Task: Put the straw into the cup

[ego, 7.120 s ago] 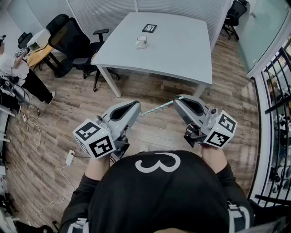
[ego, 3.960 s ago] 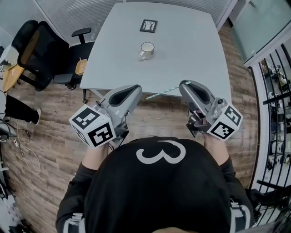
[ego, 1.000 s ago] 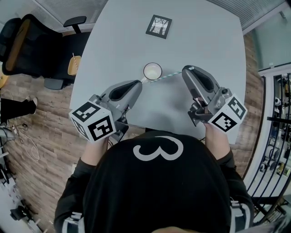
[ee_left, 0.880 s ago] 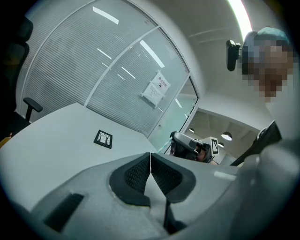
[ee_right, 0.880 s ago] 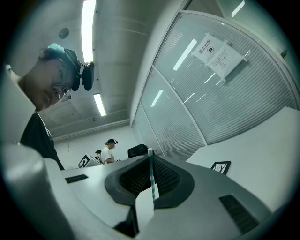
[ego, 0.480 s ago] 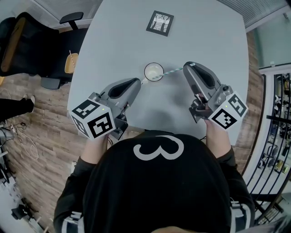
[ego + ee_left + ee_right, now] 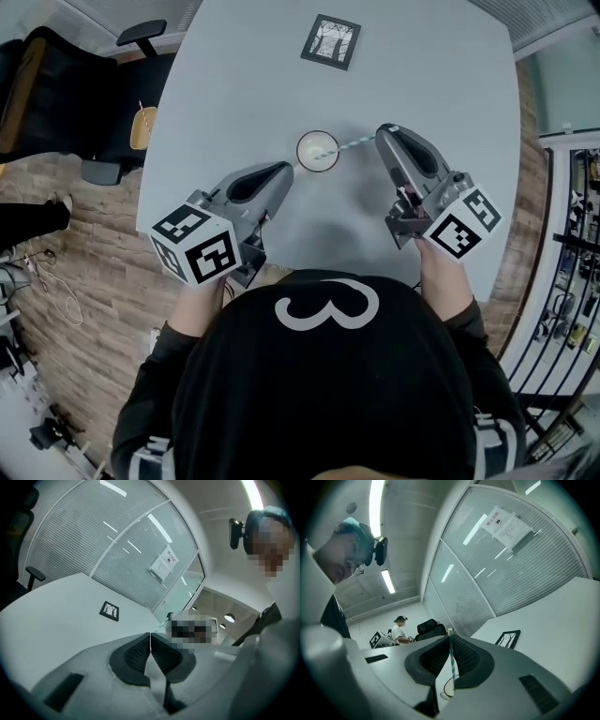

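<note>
A white cup (image 7: 318, 150) stands on the pale grey table (image 7: 244, 84), and through the right gripper view it shows below the jaws (image 7: 449, 689). My right gripper (image 7: 387, 132) (image 7: 450, 641) is shut on one end of a thin teal-and-white striped straw (image 7: 352, 143) (image 7: 451, 660). The straw slants left and its free end lies over the cup's mouth. My left gripper (image 7: 284, 171) (image 7: 150, 634) is shut and empty, just below and left of the cup, apart from it.
A small black-framed card (image 7: 330, 41) (image 7: 109, 610) (image 7: 507, 638) lies flat farther back on the table. Black office chairs (image 7: 56, 84) stand off the table's left edge. A seated person (image 7: 400, 629) is far off in the room.
Both grippers have sunk toward the table. The straw's free end has crept from the cup's near rim to over its mouth. Jaws unchanged.
</note>
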Motion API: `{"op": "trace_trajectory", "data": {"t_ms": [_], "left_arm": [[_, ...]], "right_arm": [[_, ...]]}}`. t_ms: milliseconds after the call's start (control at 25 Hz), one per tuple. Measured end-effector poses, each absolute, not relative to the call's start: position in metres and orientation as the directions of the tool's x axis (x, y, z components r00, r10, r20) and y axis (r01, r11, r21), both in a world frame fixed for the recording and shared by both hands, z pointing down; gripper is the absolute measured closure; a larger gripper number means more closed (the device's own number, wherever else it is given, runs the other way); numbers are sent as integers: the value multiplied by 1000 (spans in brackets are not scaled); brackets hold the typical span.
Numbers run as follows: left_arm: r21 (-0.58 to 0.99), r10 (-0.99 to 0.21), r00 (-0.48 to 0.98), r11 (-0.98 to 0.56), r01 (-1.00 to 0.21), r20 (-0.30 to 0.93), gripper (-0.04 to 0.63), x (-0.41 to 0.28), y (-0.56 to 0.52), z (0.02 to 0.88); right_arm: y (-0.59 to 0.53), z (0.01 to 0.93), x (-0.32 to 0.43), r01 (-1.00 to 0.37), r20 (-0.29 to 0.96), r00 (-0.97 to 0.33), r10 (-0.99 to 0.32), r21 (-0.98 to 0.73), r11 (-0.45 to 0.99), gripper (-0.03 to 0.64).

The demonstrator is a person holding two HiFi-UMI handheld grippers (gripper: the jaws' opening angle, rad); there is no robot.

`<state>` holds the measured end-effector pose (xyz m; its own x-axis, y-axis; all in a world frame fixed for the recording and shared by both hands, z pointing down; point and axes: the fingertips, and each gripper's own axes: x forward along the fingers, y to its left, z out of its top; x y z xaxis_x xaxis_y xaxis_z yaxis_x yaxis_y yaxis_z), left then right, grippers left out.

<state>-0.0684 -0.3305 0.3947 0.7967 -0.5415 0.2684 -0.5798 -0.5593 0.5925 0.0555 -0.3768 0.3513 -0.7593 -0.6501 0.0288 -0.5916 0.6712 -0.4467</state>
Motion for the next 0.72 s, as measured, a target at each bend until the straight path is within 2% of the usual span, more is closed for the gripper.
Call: {"op": "trace_trajectory", "data": {"t_ms": [720], "left_arm": [[607, -546, 778, -517, -604, 309, 577, -78, -337, 418]], "right_arm": [[-389, 389, 40, -614, 86, -751, -655, -454, 645, 586]]}}
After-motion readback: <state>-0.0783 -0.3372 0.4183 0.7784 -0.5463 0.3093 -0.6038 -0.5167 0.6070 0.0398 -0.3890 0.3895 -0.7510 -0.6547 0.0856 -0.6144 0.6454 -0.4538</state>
